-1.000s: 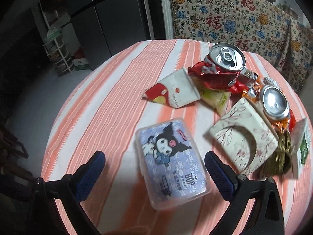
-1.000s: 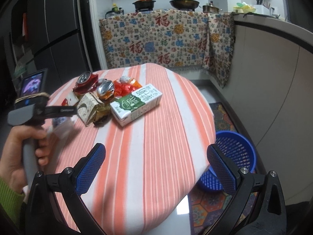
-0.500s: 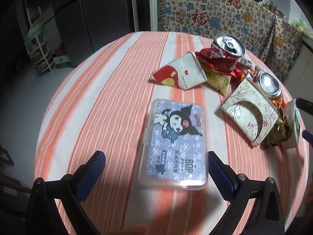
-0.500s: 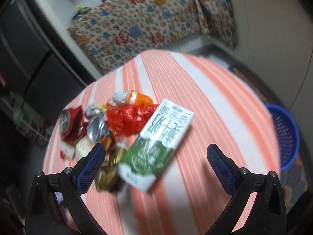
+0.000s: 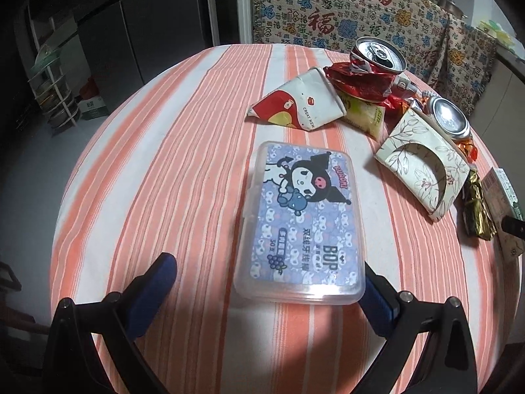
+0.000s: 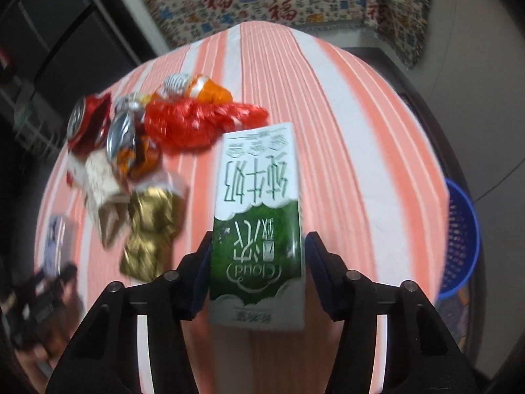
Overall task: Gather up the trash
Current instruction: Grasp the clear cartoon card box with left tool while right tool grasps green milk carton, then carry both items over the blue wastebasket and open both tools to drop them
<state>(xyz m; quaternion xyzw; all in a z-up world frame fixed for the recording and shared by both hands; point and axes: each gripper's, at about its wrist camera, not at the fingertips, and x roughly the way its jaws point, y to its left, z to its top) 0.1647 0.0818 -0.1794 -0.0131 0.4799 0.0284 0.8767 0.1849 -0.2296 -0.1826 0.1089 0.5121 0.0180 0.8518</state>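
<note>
Jaws of the left gripper point(image 5: 264, 290) stand wide about the dental floss box point(image 5: 300, 226), untouched; the right gripper point(image 6: 257, 271), just closing, brackets the milk carton point(image 6: 257, 216) on the striped table point(image 6: 344, 131): pickup underway, next lift toward blue basket point(image 6: 461, 246).

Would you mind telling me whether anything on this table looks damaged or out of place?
Yes. The red soda can at the far side is crushed and leaning on wrappers, and the floral tissue box lies tilted with its opening torn out. The plastic floss case looks intact.
</note>
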